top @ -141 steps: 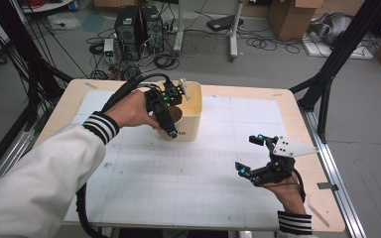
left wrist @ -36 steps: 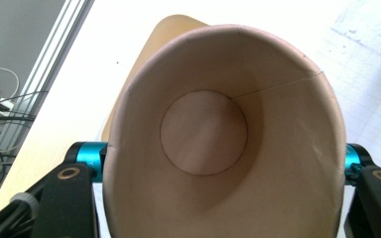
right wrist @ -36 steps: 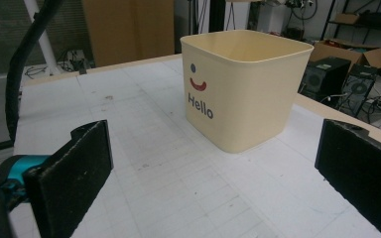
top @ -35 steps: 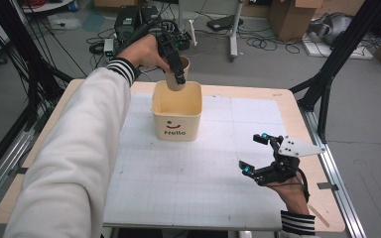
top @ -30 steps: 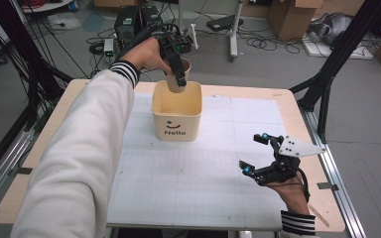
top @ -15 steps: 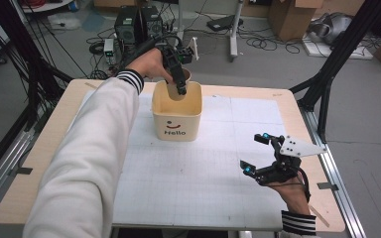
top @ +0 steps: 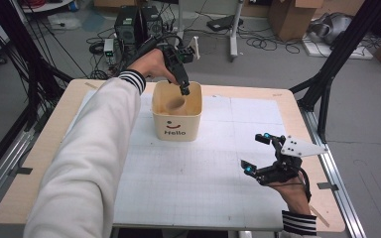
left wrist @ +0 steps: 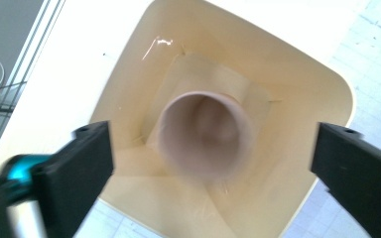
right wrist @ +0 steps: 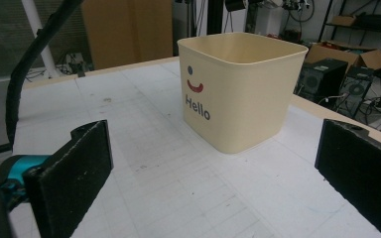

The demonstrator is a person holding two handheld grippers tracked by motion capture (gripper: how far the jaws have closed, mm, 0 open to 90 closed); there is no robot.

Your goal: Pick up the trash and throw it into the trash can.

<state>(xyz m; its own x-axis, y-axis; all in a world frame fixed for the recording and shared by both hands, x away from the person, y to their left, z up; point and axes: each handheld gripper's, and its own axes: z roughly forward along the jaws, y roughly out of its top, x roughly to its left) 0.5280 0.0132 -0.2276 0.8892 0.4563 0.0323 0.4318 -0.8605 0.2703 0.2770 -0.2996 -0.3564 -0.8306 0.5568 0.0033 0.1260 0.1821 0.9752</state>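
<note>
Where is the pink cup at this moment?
In the left gripper view the pink cup is inside the cream Hello bin, below the open left claw; the high view shows that bin at the table's far middle.

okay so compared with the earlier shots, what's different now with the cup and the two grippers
The left hand-held gripper carried the brown cup up over the cream Hello bin, lowered it, and its jaws have just been opening, so the cup now sits inside the bin, free of the pads. The right hand-held gripper stayed open over the white mat; the bin did not shift.
</note>
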